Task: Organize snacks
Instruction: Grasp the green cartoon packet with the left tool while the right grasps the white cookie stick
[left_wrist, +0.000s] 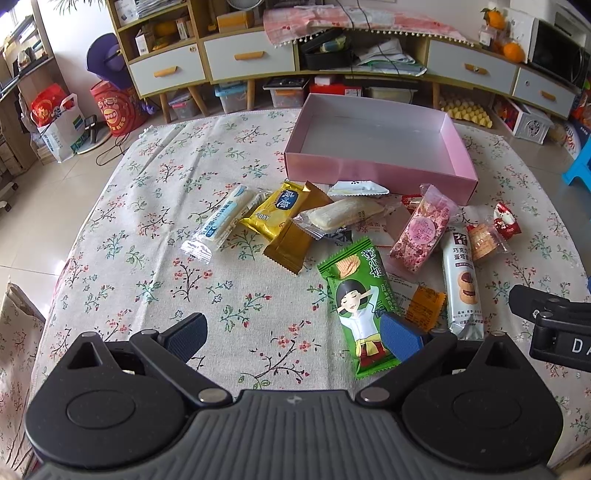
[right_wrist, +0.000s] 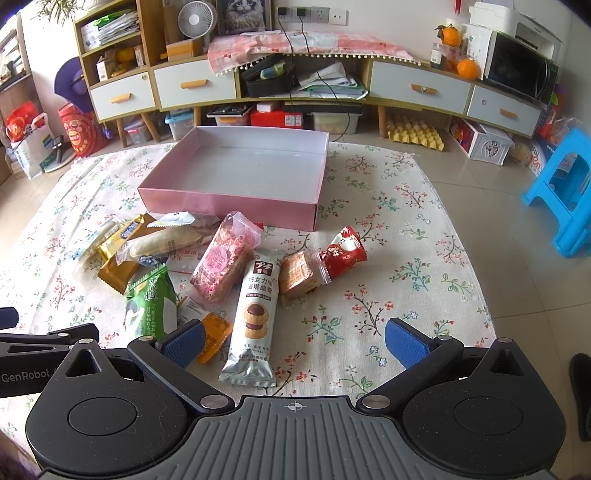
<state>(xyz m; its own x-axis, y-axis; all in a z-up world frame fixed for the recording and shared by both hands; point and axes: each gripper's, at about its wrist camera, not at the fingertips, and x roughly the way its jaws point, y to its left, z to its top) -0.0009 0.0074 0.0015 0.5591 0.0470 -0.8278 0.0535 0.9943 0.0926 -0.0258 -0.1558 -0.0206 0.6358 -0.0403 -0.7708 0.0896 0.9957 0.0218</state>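
An empty pink box (left_wrist: 369, 168) (right_wrist: 229, 201) stands at the far side of the floral tablecloth. In front of it lies a loose pile of wrapped snacks: a green packet (left_wrist: 356, 295) (right_wrist: 151, 306), a long silver cookie pack (left_wrist: 461, 280) (right_wrist: 256, 314), a pink speckled bar (left_wrist: 421, 232) (right_wrist: 225, 262), a yellow packet (left_wrist: 284, 210), a white-blue bar (left_wrist: 221, 221) and a red packet (right_wrist: 343, 254). My left gripper (left_wrist: 295, 336) is open, low over the cloth, its right finger above the green packet's end. My right gripper (right_wrist: 295, 347) is open, straddling the silver pack's near end.
A small orange packet (right_wrist: 214, 336) lies by the right gripper's left finger. The right gripper's body shows at the left wrist view's right edge (left_wrist: 554, 325). A cabinet with drawers (right_wrist: 332, 85) stands behind the table, a blue stool (right_wrist: 565, 192) on the floor at right.
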